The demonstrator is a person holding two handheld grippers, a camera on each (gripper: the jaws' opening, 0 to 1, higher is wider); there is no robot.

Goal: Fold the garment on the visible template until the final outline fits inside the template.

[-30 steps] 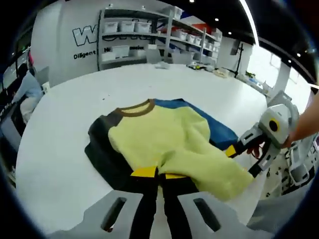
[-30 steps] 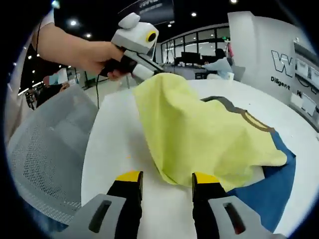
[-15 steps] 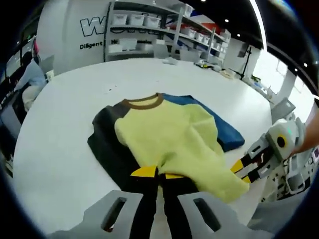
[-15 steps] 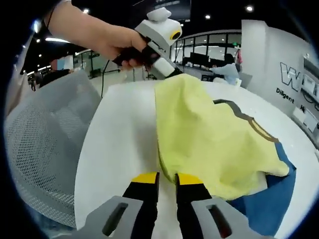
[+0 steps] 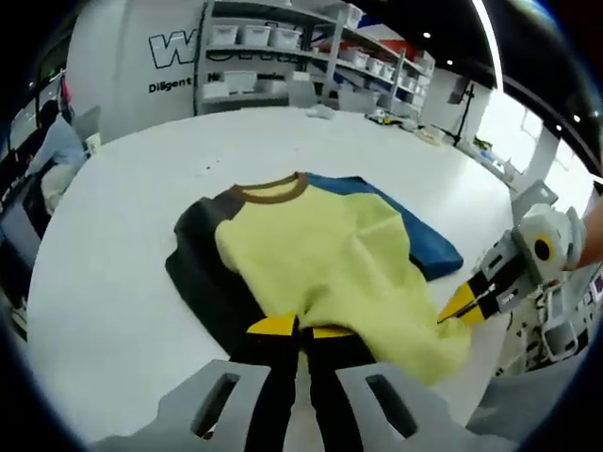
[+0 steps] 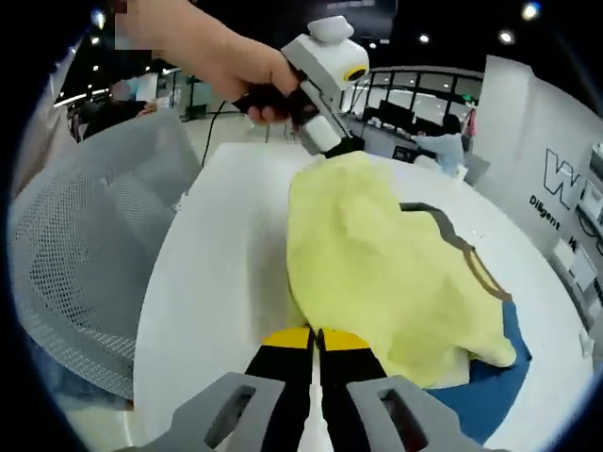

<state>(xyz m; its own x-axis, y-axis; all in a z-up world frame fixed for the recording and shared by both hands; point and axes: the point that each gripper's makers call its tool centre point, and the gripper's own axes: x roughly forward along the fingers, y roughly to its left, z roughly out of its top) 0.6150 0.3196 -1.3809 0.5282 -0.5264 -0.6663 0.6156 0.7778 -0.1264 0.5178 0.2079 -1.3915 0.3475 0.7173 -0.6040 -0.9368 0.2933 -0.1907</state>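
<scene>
In the left gripper view, the pale yellow knit garment with a brown collar [image 5: 320, 264] lies mid-frame on the white round surface [image 5: 113, 282], over a black and blue template sheet [image 5: 203, 282]. It looks soft, light and limp, so it should drape and slide; hems and corners are the sensible holds. The left gripper [image 5: 297, 328], bottom centre, has its jaws pinched on the near hem. At the right, the right gripper [image 5: 462, 306] seems clamped on the hem corner, though the fabric hides the tips. On the upper-left wall, "W" and "Diligent" are partly readable. In the right gripper view, the right gripper [image 6: 314, 337] has its jaws closed on the yellow edge.
</scene>
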